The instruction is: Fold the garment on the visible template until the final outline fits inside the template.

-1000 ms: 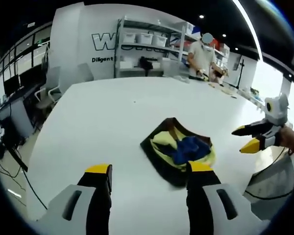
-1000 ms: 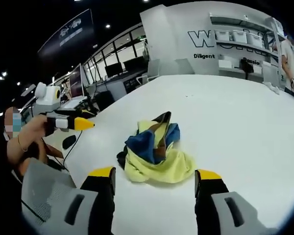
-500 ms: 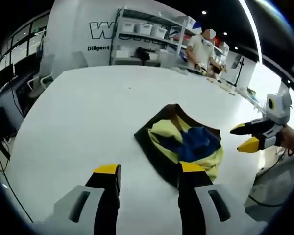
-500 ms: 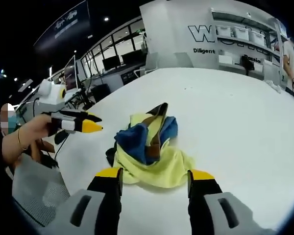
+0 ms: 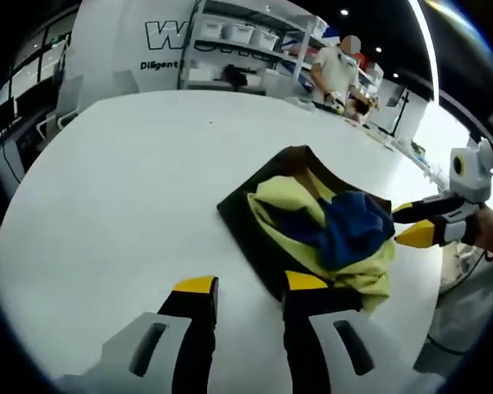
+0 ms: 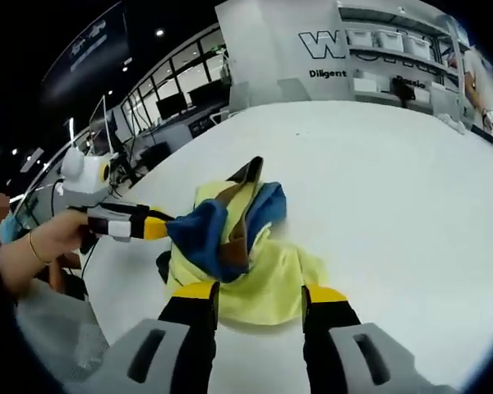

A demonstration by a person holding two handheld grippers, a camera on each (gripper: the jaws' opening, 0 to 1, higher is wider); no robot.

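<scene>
Yellow and blue, the crumpled garment [image 5: 333, 234] lies in a heap on a dark template [image 5: 255, 222], on the big white desk [image 5: 123, 189]. In the left gripper view, the left tongs [image 5: 248, 286] sit just in front of the template's near corner, tips a little apart and holding nothing. In the right gripper view, the right tongs [image 6: 256, 292] are at the garment's yellow edge, also a little apart. Each pair's yellow tips reach the heap's side in the other's view.

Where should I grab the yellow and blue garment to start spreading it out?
Probably the loose yellow hem of the garment, which lies flat on the white table just ahead of the right gripper. Come in low from that near side; the bunched blue part offers no clear edge.
</scene>
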